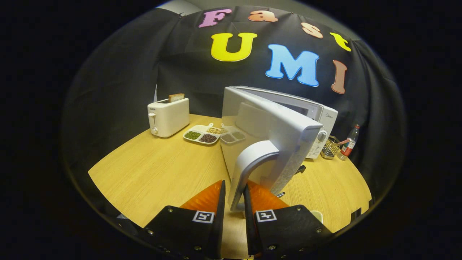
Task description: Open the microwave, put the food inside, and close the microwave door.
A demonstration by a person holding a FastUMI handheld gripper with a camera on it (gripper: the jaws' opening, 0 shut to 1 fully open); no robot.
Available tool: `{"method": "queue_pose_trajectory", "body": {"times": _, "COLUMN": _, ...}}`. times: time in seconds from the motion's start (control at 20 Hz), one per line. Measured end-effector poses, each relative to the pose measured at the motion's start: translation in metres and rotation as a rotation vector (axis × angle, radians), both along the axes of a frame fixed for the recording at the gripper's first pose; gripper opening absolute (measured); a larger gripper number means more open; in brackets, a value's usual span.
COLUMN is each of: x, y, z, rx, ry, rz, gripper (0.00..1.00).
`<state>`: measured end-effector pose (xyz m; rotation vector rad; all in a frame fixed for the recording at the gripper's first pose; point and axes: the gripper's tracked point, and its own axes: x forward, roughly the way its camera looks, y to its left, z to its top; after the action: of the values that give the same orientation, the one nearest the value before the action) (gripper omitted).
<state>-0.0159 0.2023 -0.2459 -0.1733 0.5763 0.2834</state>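
**Gripper clamped on the handle of the swung-out microwave door**

Gripper view: the gripper has its two fingers closed on the lower end of the door handle, one finger on each side and both pressing against it. The handle is a pale curved bar whose long axis runs roughly upright, leaning a little to the right toward its top, where it joins the door's outer edge.

The microwave door stands open, swung out toward the near side of the table, with its free edge and handle pointing at the gripper and its hinge side farther off to the left. The microwave sits behind it on the right part of the wooden table, its control panel with a round knob facing near-right.

On the far left stands a white toaster with a slice of bread sticking up from its slot. Just right of it lies a divided tray holding beans and grains, partly mirrored in the door's glossy face. At the far right, beside the microwave, are a small wire basket and a plastic bottle, standing close together.
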Motion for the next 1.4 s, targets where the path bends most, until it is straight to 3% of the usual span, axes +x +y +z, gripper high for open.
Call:
{"method": "queue_pose_trajectory", "body": {"times": 0.2, "x": -0.018, "y": 0.03, "z": 0.002, "rx": 0.012, "ry": -0.003, "rz": 0.062, "gripper": 0.28}}
{"method": "queue_pose_trajectory", "body": {"times": 0.55, "x": -0.059, "y": 0.082, "z": 0.019, "rx": 0.18, "ry": 0.052, "rz": 0.35, "gripper": 0.28}}
{"method": "queue_pose_trajectory", "body": {"times": 0.75, "x": -0.073, "y": 0.075, "z": 0.051, "rx": 0.248, "ry": 0.017, "rz": 0.419, "gripper": 0.31}}
{"method": "queue_pose_trajectory", "body": {"times": 0.9, "x": -0.067, "y": 0.057, "z": 0.075, "rx": 0.28, "ry": -0.039, "rz": 0.391, "gripper": 0.99}}
{"method": "queue_pose_trajectory", "body": {"times": 1.15, "x": -0.046, "y": -0.003, "z": 0.086, "rx": 0.251, "ry": -0.098, "rz": 0.258, "gripper": 0.99}}
{"method": "queue_pose_trajectory", "body": {"times": 1.4, "x": -0.03, "y": -0.073, "z": 0.051, "rx": 0.181, "ry": -0.038, "rz": 0.102, "gripper": 0.99}}
